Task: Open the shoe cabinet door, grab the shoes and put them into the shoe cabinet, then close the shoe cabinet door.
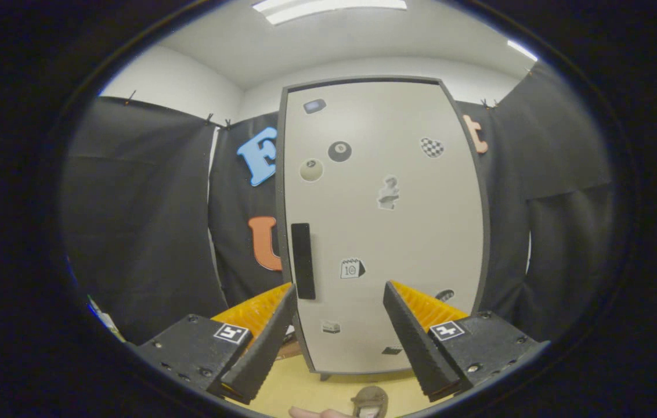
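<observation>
My gripper [340, 293] stands open before the closed cabinet [383, 226]. Its handle [302, 261] lies beyond my left finger. A shoe [370, 402] sits below, between my fingers.

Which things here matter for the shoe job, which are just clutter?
Job:
shoe cabinet door, shut
black handle, beyond the fingers
shoe, on the floor below the fingers
gripper, open, empty

Not job:
stickers on the door

I see black cloth [137, 220] hanging all around me — it covers the white walls [177, 81]. Up high, a long ceiling light [328, 7] shines. Down low — a yellow floor [305, 389].
</observation>
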Available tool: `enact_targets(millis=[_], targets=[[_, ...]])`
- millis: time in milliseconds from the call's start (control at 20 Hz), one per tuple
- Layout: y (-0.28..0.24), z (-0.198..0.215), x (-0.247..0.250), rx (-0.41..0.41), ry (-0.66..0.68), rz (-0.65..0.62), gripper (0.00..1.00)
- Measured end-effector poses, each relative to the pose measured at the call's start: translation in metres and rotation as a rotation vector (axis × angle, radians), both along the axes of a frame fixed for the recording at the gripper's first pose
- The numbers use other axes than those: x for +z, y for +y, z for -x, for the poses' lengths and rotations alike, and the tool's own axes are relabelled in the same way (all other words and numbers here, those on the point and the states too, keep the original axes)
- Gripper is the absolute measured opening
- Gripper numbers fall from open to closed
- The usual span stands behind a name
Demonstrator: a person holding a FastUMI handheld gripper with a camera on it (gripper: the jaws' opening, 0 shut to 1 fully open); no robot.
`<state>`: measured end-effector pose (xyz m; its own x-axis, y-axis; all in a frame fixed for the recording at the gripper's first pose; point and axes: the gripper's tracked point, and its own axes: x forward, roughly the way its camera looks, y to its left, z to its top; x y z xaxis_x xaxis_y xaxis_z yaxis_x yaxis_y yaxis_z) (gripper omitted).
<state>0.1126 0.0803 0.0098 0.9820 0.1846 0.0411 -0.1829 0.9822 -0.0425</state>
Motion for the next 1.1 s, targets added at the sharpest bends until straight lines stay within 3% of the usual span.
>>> enact_targets(millis=[150,500,550,700,850,1100], targets=[[0.018,-0.036,-0.008,0.009,0.008,0.031,0.98],[0.045,-0.102,-0.017,0.05,0.068,-0.053,0.94],[0.051,-0.105,-0.015,0.073,0.067,-0.052,0.88],[0.052,-0.122,-0.015,0.042,0.052,-0.02,0.75],[0.064,-0.129,-0.02,0.069,0.055,-0.063,0.45],[0.061,-0.133,-0.021,-0.033,0.058,0.052,0.41]])
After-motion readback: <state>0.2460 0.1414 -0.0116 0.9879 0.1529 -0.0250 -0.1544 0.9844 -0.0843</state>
